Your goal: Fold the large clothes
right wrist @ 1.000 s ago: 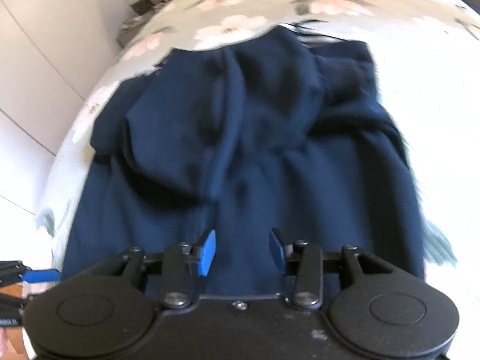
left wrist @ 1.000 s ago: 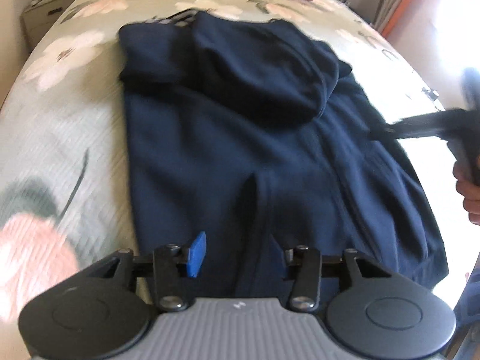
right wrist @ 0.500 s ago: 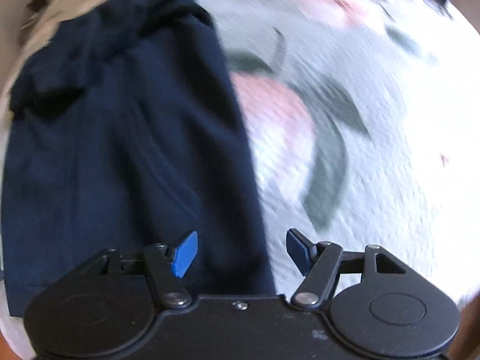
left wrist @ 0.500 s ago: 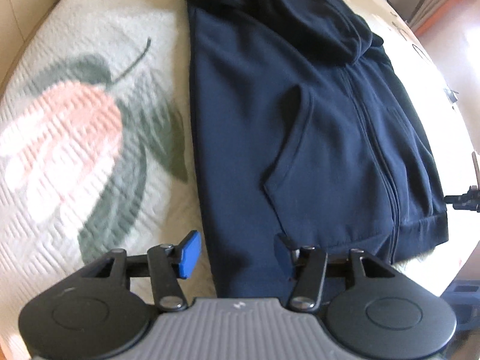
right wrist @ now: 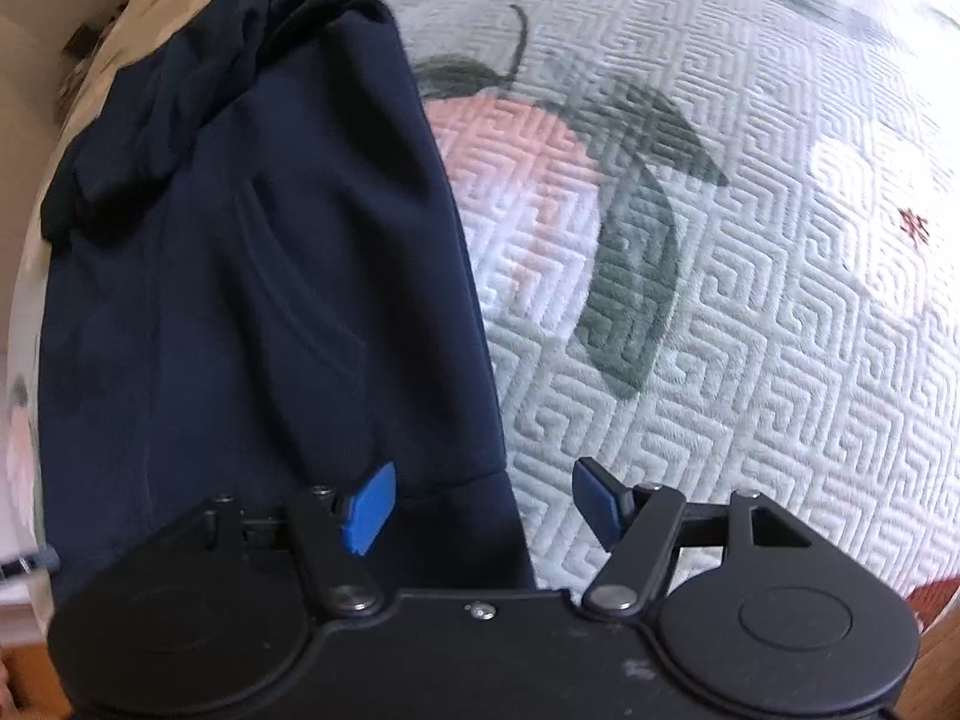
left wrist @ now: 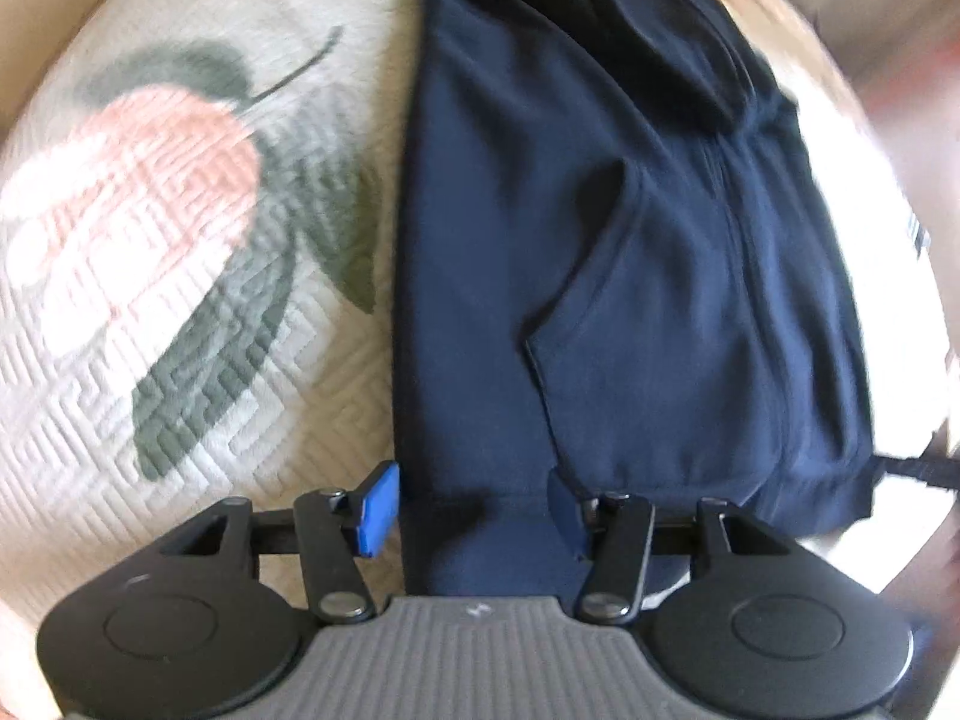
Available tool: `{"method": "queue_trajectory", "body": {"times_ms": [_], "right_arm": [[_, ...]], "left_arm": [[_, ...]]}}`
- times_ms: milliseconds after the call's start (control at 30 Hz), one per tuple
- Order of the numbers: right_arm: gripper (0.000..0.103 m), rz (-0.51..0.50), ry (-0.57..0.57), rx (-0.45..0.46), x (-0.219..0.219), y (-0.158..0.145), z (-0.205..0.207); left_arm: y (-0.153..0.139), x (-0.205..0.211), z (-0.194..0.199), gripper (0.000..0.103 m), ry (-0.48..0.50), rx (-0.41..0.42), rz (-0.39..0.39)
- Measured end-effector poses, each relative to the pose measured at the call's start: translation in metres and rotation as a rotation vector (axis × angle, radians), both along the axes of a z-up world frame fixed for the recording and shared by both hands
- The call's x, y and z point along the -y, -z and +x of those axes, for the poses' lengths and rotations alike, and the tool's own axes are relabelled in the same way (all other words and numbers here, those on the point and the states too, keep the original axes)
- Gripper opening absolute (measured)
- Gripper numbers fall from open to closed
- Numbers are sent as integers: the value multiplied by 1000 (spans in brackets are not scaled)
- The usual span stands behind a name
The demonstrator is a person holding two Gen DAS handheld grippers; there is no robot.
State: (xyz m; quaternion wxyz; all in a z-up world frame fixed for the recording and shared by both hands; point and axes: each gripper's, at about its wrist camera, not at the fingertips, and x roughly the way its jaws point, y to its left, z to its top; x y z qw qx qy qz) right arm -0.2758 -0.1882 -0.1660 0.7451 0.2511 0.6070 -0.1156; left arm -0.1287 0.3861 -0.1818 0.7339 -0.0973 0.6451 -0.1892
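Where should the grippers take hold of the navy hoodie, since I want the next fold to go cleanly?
Probably the hoodie's two bottom hem corners, from the near edge. It lies flat on the bedspread; the left gripper and right gripper each stand open, straddling a corner.
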Motion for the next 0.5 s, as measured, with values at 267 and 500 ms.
{"method": "queue_trajectory", "body": {"times_ms": [267, 500], "right_arm": [[80, 58, -115, -27, -3, 20, 13], [77, 88, -165, -34, -9, 27, 19]], "left_arm": [[19, -18, -16, 55, -67, -97, -33], [31, -36, -23, 56, -149, -112, -101]]}}
